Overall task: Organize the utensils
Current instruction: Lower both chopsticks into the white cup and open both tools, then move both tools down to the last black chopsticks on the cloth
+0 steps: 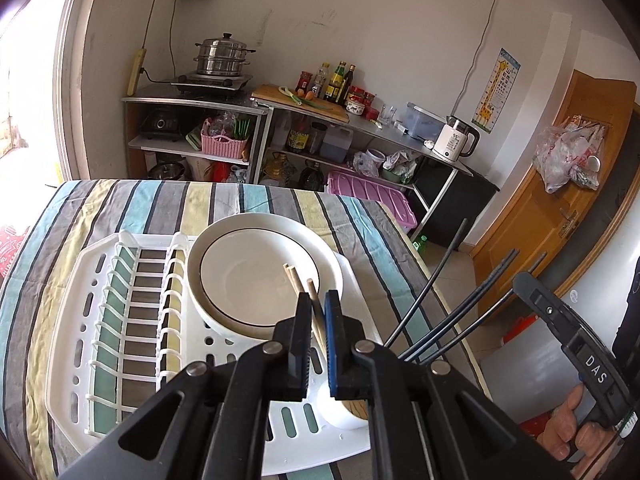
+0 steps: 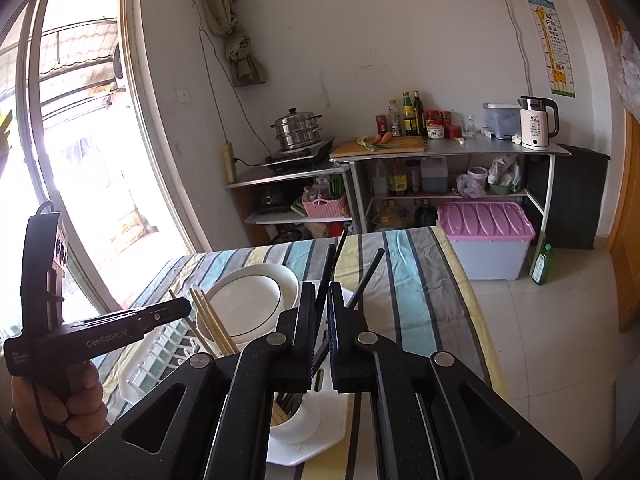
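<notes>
My left gripper [image 1: 318, 300] is shut on wooden chopsticks [image 1: 300, 284], held above a white drying rack [image 1: 120, 320] and a stack of white plates [image 1: 260, 272]. A white utensil cup [image 1: 340, 408] sits on the rack just below my left fingers. My right gripper [image 2: 322, 292] is shut on several black chopsticks [image 2: 328, 276], whose lower ends reach into the cup [image 2: 296, 420]. The black chopsticks [image 1: 460, 304] and the right gripper body [image 1: 576, 344] show at the right of the left wrist view. The left gripper [image 2: 176, 308] with the wooden chopsticks [image 2: 212, 320] shows at the left of the right wrist view.
The rack lies on a table with a striped cloth [image 1: 280, 200]. Behind it are metal shelves with a steamer pot [image 1: 222, 56], bottles [image 1: 332, 80], a kettle [image 1: 456, 140] and a purple-lidded bin [image 2: 484, 240]. A wooden door [image 1: 560, 200] is at the right.
</notes>
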